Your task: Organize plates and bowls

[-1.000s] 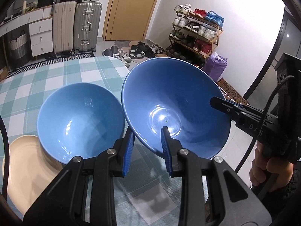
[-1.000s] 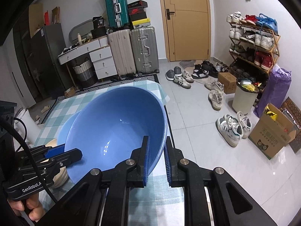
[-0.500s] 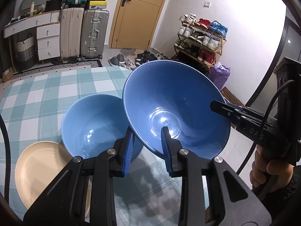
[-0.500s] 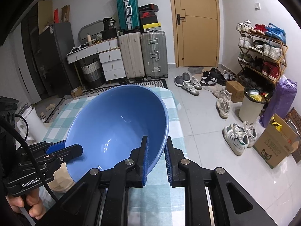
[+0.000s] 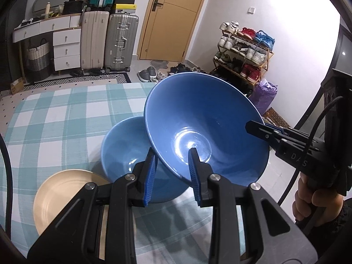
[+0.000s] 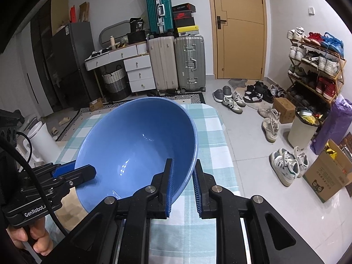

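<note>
Both grippers, left gripper (image 5: 172, 171) and right gripper (image 6: 183, 182), are pinching the tilted large bowl (image 5: 204, 127) over the small bowl (image 5: 132, 154); uneven lowering risks chipping rims

My big bowl (image 5: 204, 114): blue. Bowl below (image 5: 123, 149): lighter blue. Plate (image 5: 59, 193), near left: cream. Tablecloth (image 5: 61, 114): teal/white check.

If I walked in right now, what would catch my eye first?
A big blue bowl held tilted in the air, its rim pinched by the left gripper and the right gripper. Below it, a second blue bowl sits on the checked tablecloth beside a cream plate.
</note>
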`<state>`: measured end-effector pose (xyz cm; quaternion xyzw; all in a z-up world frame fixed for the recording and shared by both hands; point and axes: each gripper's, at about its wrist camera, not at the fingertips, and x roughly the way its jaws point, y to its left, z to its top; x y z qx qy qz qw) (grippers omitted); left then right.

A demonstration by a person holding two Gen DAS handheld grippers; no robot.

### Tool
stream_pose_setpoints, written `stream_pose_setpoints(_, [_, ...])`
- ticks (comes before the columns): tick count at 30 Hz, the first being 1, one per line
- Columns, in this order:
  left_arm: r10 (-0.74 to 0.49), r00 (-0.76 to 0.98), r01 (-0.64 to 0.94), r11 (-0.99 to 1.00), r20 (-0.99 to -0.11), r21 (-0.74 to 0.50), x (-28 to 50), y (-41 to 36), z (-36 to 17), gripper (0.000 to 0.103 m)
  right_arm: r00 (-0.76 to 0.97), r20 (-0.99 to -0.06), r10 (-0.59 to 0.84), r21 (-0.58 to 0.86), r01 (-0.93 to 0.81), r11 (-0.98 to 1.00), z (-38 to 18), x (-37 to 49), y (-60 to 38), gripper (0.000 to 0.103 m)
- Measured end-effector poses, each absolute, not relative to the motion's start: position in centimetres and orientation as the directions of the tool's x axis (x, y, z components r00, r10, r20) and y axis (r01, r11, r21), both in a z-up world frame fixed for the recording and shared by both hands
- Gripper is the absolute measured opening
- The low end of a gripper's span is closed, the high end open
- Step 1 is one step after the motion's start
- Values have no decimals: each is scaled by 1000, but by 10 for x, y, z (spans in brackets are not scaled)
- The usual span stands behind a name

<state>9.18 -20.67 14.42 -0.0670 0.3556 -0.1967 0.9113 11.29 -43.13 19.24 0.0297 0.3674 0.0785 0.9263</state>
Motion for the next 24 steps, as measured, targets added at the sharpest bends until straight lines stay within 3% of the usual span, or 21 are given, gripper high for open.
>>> stream_pose_setpoints(24, [-342, 671, 226, 939, -658, -259, 120, -169, 115, 26, 660, -726, 194, 109, -167, 980, 152, 147, -380, 18])
